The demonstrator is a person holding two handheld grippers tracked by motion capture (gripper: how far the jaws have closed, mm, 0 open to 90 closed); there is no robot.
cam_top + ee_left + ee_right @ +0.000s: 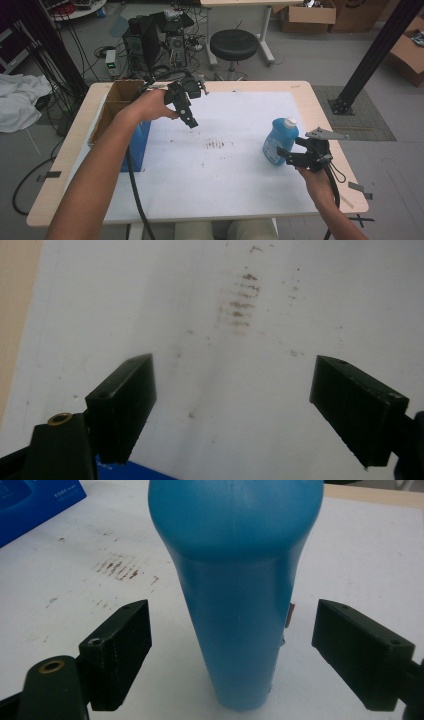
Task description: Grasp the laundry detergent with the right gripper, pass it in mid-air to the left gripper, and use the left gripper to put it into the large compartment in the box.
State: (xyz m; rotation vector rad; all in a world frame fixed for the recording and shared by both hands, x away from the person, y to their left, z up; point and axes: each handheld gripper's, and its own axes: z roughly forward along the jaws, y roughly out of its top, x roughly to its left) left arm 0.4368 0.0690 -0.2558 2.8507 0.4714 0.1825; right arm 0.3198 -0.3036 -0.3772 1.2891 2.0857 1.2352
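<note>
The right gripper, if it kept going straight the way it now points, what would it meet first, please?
Most likely the blue bottle: it stands upright between the open jaws of the right gripper, dead ahead, on the white table cover. Contact is not visible yet.

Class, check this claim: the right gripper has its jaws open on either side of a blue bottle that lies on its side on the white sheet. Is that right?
Not quite. The bottle stands upright on the sheet, white cap on top, as the high view shows. The rest holds: the right gripper has its jaws open on either side of it, not touching.
</note>
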